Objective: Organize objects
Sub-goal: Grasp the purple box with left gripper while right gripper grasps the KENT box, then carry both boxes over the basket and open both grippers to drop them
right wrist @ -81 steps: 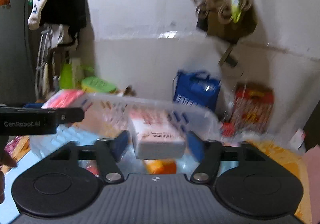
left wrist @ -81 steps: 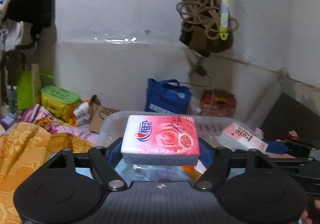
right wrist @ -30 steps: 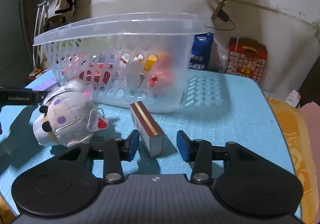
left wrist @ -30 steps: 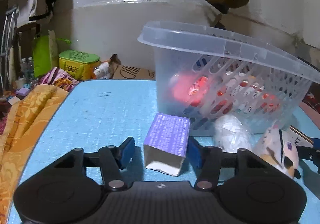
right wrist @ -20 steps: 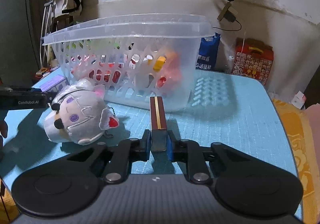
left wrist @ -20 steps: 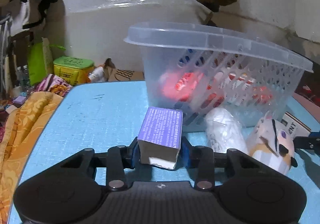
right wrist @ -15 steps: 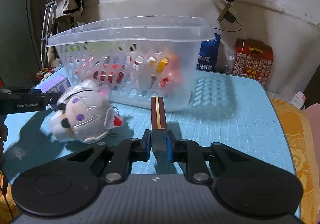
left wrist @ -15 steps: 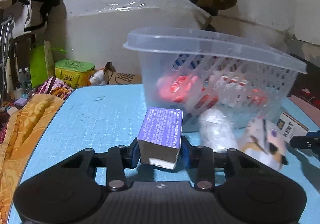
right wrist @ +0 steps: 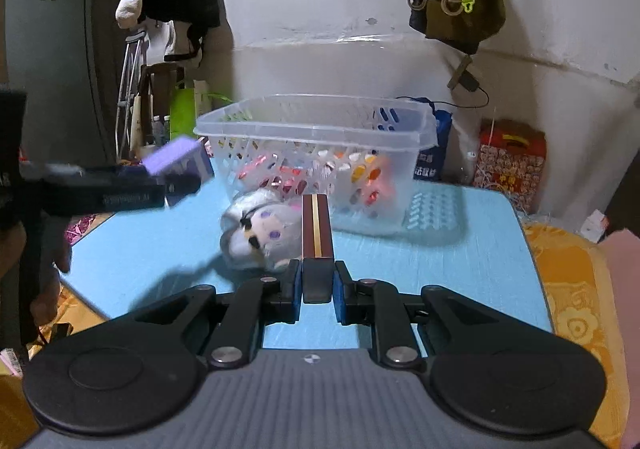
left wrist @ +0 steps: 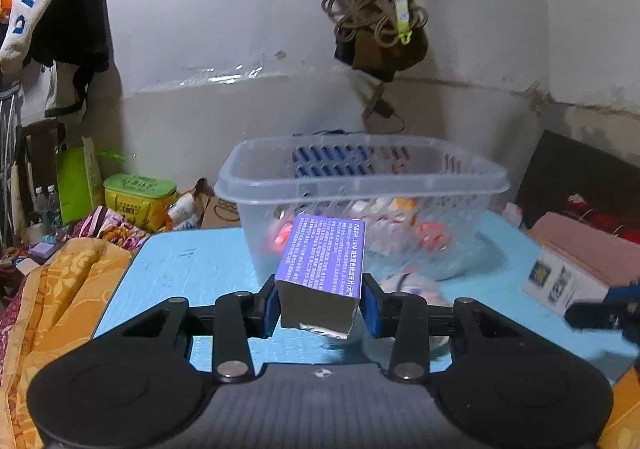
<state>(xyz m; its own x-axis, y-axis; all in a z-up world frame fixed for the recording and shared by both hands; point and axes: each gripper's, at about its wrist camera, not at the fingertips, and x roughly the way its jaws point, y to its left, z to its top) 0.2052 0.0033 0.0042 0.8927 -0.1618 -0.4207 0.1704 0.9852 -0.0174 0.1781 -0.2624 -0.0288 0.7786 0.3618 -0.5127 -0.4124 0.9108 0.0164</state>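
Note:
My left gripper [left wrist: 320, 303] is shut on a purple box [left wrist: 326, 257] with small white print, held clear of the blue table [left wrist: 180, 261]. In the right wrist view the same purple box [right wrist: 176, 159] shows at the left, gripped by the left gripper [right wrist: 176, 177]. My right gripper [right wrist: 317, 283] is shut on a thin dark-red box with a gold stripe [right wrist: 317, 233], held edge-up above the table [right wrist: 460, 261]. A clear perforated plastic basket [left wrist: 360, 173] stands behind, with several colourful packets inside. A grey plush toy [right wrist: 260, 233] lies in front of the basket [right wrist: 320, 129].
A white box [left wrist: 560, 277] sits at the table's right edge under a pink thing. An orange patterned cloth [left wrist: 52, 289] drapes the left side. Bags, a green tin [left wrist: 138, 197] and a red box [right wrist: 510, 157] crowd the floor by the wall. Clothes and rope hang above.
Both grippers closed on their boxes, which had rested on the table, and lifted them. The basket now looks lower and farther, its open top in view.

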